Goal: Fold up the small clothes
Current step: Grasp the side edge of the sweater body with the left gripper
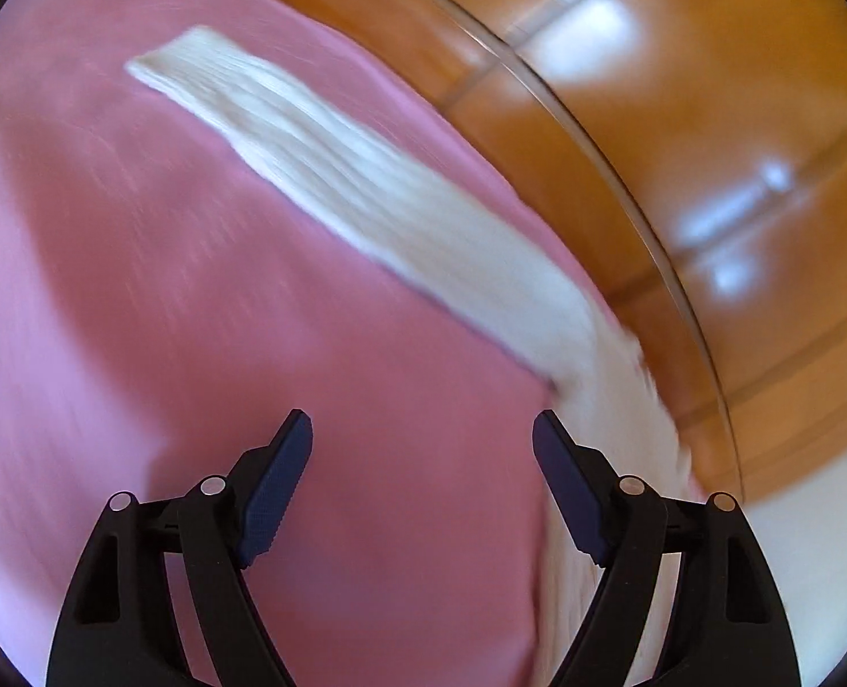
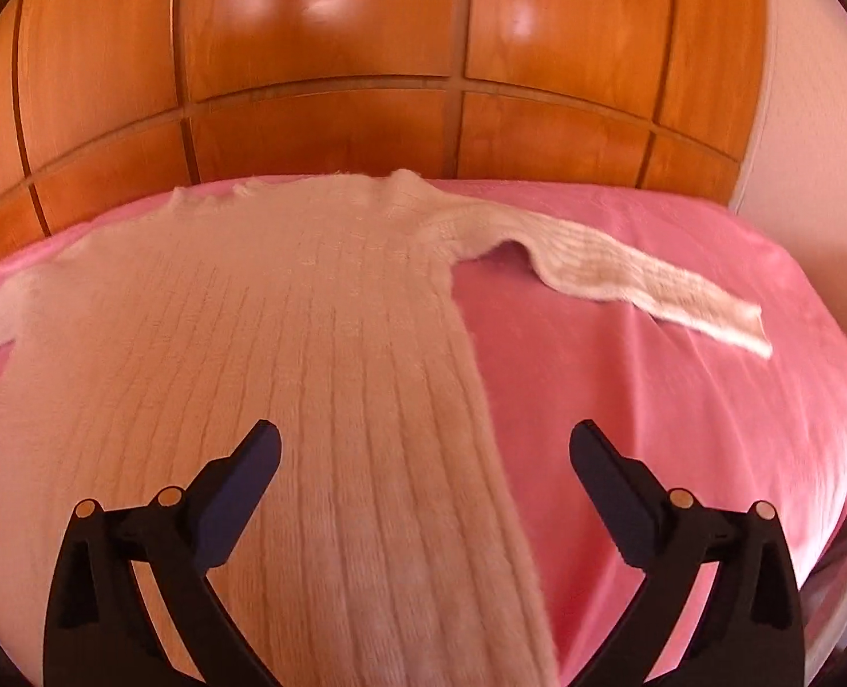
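L wrist cam looked steeply down, close over the pink sheet (image 1: 137,286), blurred, tilted view, one white sleeve (image 1: 366,200) running diagonally. R wrist cam sat lower-angled, facing across the white sweater (image 2: 252,343) toward the wooden panelling (image 2: 337,57). Both views shared sheet, sweater & panelling.

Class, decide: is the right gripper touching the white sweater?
Cannot tell. In the right wrist view the open right gripper sits over the white sweater, but no gap or contact shows.

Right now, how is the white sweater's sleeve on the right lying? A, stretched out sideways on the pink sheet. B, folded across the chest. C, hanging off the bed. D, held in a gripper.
A: the sleeve lies spread away from the white sweater on the pink sheet.
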The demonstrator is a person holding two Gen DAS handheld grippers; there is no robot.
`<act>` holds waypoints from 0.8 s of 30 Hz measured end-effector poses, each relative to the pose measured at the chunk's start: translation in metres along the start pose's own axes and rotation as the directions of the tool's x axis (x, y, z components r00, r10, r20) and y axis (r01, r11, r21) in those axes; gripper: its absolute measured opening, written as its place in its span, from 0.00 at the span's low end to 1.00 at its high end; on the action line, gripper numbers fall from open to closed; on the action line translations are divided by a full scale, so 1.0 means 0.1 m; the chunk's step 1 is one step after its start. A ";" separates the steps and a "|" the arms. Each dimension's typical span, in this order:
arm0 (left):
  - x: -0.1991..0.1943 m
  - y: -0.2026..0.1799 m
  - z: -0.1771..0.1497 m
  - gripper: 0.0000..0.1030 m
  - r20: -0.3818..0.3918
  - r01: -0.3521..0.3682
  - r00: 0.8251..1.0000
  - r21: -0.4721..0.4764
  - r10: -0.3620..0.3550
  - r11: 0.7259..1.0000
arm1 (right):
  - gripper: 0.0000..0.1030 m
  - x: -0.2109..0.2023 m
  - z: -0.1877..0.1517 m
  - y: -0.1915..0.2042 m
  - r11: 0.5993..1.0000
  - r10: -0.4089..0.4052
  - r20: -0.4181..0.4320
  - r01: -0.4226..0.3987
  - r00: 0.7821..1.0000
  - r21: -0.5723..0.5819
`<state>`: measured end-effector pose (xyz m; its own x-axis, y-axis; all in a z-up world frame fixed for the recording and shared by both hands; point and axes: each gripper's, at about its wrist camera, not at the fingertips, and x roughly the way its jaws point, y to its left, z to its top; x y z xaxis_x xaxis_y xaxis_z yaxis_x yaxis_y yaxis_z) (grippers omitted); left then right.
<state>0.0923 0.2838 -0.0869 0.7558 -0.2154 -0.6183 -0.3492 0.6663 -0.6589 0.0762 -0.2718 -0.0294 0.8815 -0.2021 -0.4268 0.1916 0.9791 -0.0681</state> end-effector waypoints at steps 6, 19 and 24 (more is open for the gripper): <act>-0.01 0.37 0.58 0.76 0.134 -0.068 0.987 -0.136 0.087 0.988 | 0.98 0.41 -0.08 0.03 1.000 -0.012 -0.079 0.013 0.997 0.011; 0.29 0.85 1.24 0.42 0.231 -0.039 0.965 -0.340 0.123 0.940 | 0.98 0.49 -0.10 -0.14 0.990 0.078 -0.101 -0.066 0.992 0.122; 0.25 1.05 1.30 0.06 0.232 0.073 0.972 -0.405 0.025 0.912 | 0.98 0.47 -0.12 -0.14 0.990 0.079 -0.099 -0.067 0.992 0.122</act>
<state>0.1460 0.4413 -0.1158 0.8548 -0.0272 -0.5182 -0.4870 0.3028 -0.8192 0.1102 -0.2952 -0.0591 0.8466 -0.1210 -0.5183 0.1838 0.9804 0.0713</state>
